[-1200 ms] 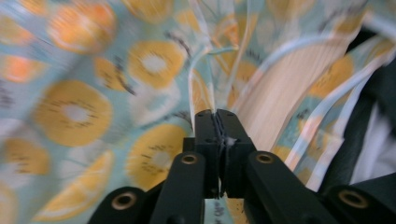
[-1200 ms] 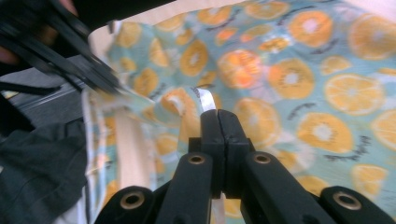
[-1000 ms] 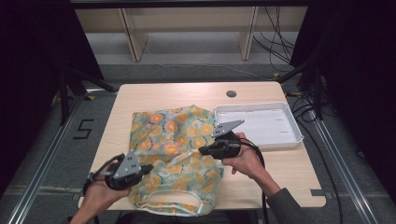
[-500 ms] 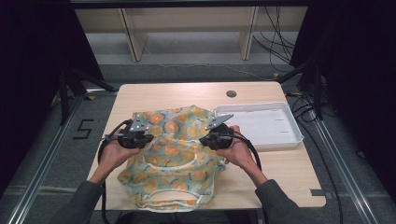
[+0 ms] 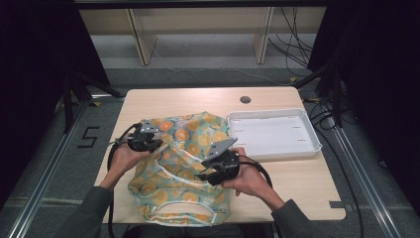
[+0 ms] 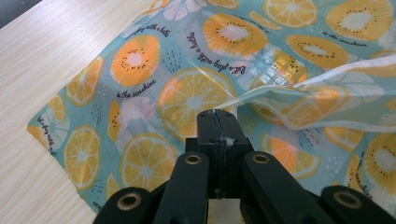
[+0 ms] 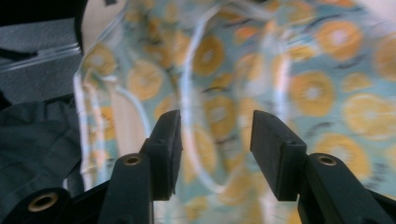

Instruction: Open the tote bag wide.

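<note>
Near edge first: your R gripper point(image 5: 214, 174) sits over the front half of the fruit-print bag point(image 5: 184, 168), jaws parted. They've just been opening, and cloth lies beyond and below the pads point(image 7: 167, 140), not pinched. R gripper view is blurred, so I can't tell if a pad grazes the fabric.

The bag lies crumpled on the table point(image 5: 292, 193), long axis running near-to-far, its hemmed opening at the near edge; it sits directly under the R jaws and ahead of them.

Farther in: L gripper point(image 5: 151, 144) at the bag's left far part, jaws clamped tight on a white-hemmed fold point(image 6: 261, 95) that stretches away to the right in the L gripper view.

So L holds, R is free and nearer the front hem; judged next regrip is R's.

Beyond, to the right: white tray point(image 5: 309, 130), just beside the bag.
</note>
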Available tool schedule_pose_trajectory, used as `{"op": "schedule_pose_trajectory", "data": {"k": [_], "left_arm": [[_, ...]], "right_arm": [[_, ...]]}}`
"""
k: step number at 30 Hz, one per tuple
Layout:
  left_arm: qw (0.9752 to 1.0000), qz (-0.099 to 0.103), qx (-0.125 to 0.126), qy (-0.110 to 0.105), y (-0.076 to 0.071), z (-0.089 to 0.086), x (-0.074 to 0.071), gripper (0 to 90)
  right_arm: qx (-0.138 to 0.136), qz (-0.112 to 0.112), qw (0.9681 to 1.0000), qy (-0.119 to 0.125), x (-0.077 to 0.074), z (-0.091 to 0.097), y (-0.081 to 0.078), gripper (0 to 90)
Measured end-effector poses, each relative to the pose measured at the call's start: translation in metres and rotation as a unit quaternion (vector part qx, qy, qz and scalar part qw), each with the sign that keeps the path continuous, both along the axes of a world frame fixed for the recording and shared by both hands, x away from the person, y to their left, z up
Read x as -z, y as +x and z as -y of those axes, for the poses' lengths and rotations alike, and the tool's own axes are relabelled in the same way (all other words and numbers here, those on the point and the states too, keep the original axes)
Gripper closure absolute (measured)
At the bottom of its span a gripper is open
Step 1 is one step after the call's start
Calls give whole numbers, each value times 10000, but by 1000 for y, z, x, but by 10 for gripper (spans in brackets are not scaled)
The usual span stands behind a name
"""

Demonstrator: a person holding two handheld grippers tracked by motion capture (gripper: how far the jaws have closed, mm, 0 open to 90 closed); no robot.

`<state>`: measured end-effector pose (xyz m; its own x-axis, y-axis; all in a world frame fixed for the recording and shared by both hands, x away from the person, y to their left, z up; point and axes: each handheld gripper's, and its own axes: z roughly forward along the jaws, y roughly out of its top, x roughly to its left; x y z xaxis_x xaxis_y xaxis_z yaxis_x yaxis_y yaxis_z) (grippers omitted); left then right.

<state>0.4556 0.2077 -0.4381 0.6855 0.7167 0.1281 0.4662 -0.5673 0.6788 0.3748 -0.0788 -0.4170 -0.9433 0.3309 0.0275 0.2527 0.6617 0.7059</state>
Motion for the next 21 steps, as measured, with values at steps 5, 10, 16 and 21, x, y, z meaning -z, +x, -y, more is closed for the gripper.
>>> {"op": "schedule_pose_trajectory", "data": {"k": [5, 10, 16, 21], "left_arm": [[10000, -33, 15, -19, 3, 0, 1, 895], [9999, -95, 9, -67, 4, -2, 1, 894], [9996, -232, -56, -151, 3, -2, 3, 891], [9993, -349, 68, -116, 1, -2, 5, 874]], "right_arm": [[-59, -161, 9993, -342, 27, -15, 1, 517], [-45, -257, 9983, -527, 40, -25, 1, 506], [-39, -96, 9940, -1085, 58, -39, -2, 524], [-183, 27, 9915, -1287, 61, -42, 0, 857]]}}
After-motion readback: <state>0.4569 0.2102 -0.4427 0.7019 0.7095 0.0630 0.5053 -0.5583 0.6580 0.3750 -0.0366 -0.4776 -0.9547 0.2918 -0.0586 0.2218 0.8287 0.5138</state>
